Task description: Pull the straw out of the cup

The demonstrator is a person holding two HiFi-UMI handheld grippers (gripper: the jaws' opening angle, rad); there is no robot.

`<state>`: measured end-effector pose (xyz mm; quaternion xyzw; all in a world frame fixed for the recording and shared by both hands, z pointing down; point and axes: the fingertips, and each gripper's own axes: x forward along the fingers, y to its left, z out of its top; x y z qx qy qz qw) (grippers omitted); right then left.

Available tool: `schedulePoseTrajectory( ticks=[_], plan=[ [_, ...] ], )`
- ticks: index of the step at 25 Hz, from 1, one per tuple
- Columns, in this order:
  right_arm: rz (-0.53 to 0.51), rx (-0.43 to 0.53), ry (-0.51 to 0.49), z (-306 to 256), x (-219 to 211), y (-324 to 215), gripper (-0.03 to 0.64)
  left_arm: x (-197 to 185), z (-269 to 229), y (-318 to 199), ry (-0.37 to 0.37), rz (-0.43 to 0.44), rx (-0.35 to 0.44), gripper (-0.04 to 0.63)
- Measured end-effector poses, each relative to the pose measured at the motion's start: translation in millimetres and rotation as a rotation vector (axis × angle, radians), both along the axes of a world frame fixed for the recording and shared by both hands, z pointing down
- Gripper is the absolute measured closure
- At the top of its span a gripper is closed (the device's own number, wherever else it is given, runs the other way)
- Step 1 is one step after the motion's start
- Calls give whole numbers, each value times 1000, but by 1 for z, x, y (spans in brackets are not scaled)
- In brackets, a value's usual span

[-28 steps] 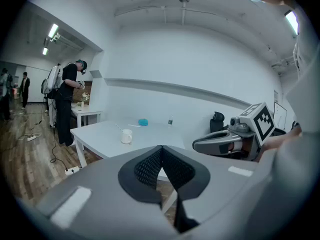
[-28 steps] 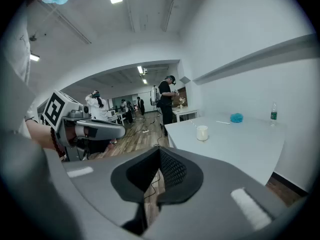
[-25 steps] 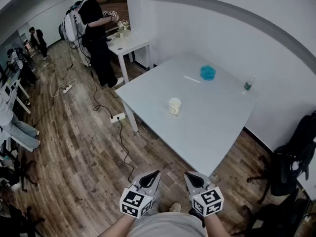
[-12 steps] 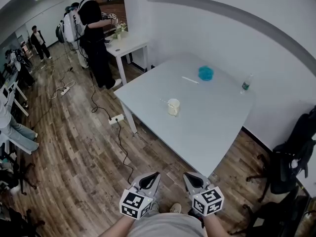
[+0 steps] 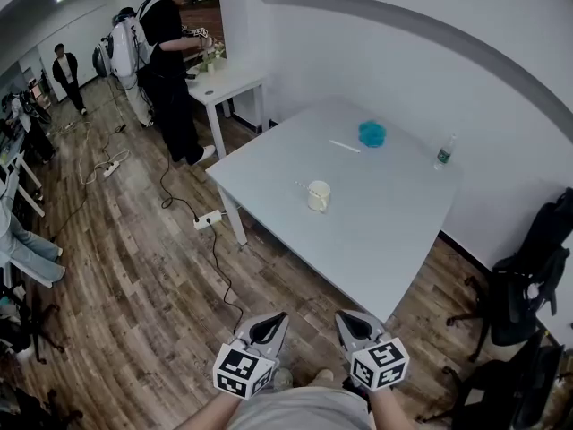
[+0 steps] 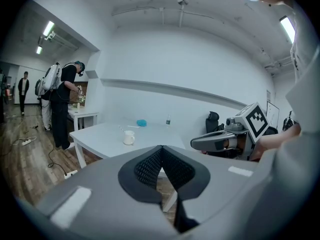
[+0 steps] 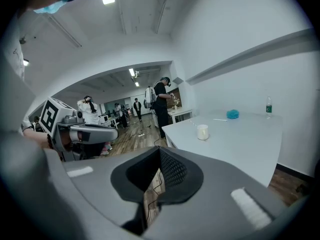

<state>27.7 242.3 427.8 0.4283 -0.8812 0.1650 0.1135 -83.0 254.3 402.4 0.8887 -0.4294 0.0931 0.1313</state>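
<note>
A cream cup stands near the left edge of the white table, with a thin straw leaning out of it to the left. The cup also shows small and far off in the left gripper view and the right gripper view. Both grippers hang side by side over the wooden floor, well short of the table's near corner. My left gripper is shut on nothing. My right gripper also has its pads together and holds nothing.
On the table lie a loose straw, a blue object and a small bottle by the wall. A power strip and cables lie on the floor at the table's left. Black chairs stand right; a person stands at a far table.
The view and both grippers have drifted slightly toward the table. The jaws of both stay together; cup and straw have not moved.
</note>
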Motion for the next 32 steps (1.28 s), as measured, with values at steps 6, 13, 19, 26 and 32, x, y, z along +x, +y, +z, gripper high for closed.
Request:
schedulePoseTrajectory(
  ticks=[6, 13, 19, 26, 32],
  plan=[
    [12, -16, 1, 6, -11, -6, 611, -12, 7, -9, 12, 12, -18, 577],
    [-2, -31, -12, 21, -14, -46, 611, -13, 15, -49, 17, -4, -23, 577],
    [-23, -24, -16, 18, -14, -111, 611, -14, 16, -108, 15, -27, -28, 577],
    [-47, -26, -6, 10, -2, -187, 611, 0, 11, -185, 38, -44, -39, 577],
    [-52, -29, -12, 8, 16, -234, 611, 16, 9, -229, 33, -60, -41, 577]
  ],
)
